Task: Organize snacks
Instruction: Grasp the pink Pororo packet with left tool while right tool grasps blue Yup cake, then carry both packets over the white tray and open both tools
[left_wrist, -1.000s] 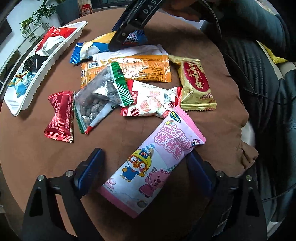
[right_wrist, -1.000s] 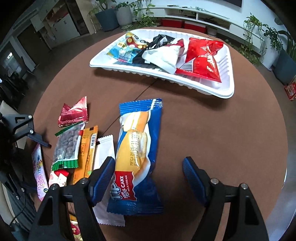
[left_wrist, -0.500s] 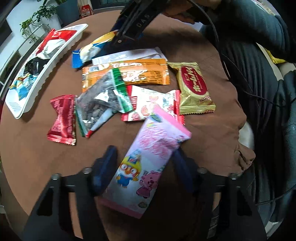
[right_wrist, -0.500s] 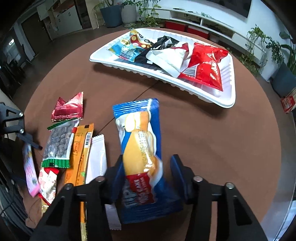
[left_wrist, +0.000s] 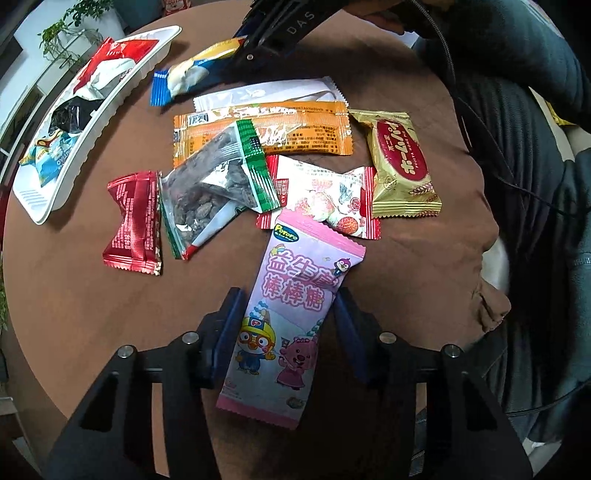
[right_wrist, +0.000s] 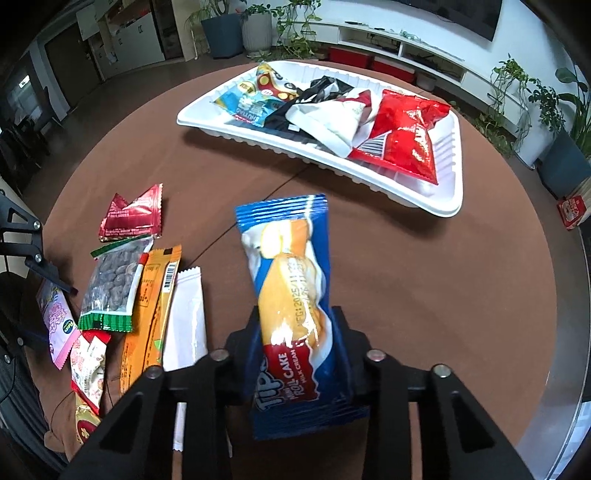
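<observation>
On the round brown table, my left gripper (left_wrist: 288, 306) points down with its jaws closing, and both pads press the sides of a pink cartoon lollipop packet (left_wrist: 295, 291). My right gripper (right_wrist: 297, 325) is also closing, and its pads squeeze a blue roll cake packet (right_wrist: 288, 266) whose far end tilts up off the table. The left wrist view shows that blue packet (left_wrist: 192, 74) at the top. A white tray (right_wrist: 443, 199) holding several packets, one of them a red one (right_wrist: 402, 133), lies beyond the right gripper.
Loose snacks lie between the grippers: a red packet (left_wrist: 133, 218), a bag of nuts (left_wrist: 210, 188), an orange packet (left_wrist: 295, 129), a white packet (left_wrist: 266, 92), a strawberry packet (left_wrist: 325, 195) and a gold packet (left_wrist: 402, 162). A person's legs (left_wrist: 535, 184) border the table's right edge.
Both grippers have narrowed from wide open onto their packets. The pink packet has swung in line with the left fingers. The blue packet's far end has lifted.
</observation>
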